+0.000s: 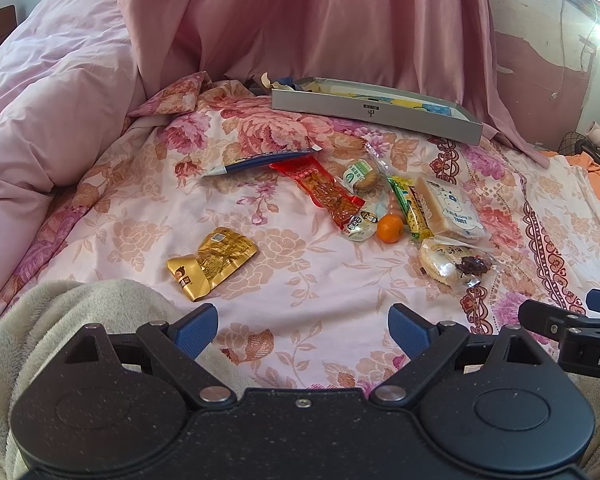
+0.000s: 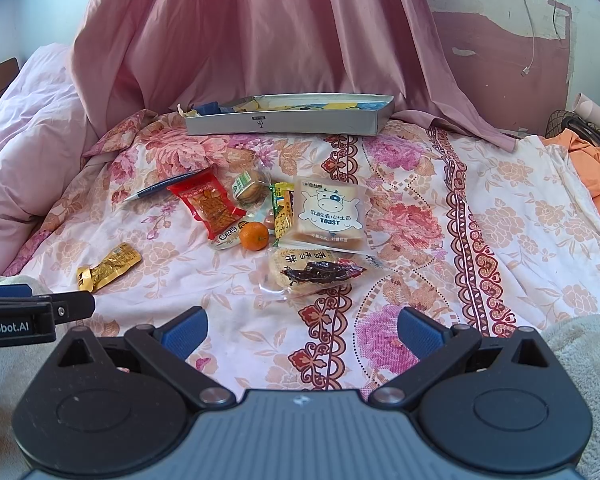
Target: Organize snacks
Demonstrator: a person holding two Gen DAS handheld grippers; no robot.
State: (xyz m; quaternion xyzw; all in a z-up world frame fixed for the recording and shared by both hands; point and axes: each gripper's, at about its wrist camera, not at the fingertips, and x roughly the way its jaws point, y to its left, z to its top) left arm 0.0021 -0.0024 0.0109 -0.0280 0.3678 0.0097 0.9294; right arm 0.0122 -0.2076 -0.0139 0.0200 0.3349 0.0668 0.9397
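Snacks lie loose on a floral bedspread. A gold packet (image 1: 212, 262) (image 2: 109, 266) rests apart at the left. The cluster holds a red packet (image 1: 324, 192) (image 2: 209, 204), a small orange (image 1: 390, 228) (image 2: 253, 235), a green-yellow bar (image 1: 410, 208) (image 2: 283, 216), a toast pack (image 1: 452, 210) (image 2: 327, 212) and a clear rice-cracker pack (image 1: 454, 262) (image 2: 312, 272). A grey box (image 1: 374, 114) (image 2: 288, 122) stands open at the back. My left gripper (image 1: 302, 330) and right gripper (image 2: 302, 330) are both open and empty, well short of the snacks.
A blue pen (image 1: 260, 162) (image 2: 160, 188) lies left of the red packet. Pink drapery (image 2: 260, 32) hangs behind the box, a pink quilt (image 1: 48, 100) is heaped at the left, orange cloth (image 2: 596, 176) at the right. Beige fleece (image 1: 60, 320) lies under the grippers.
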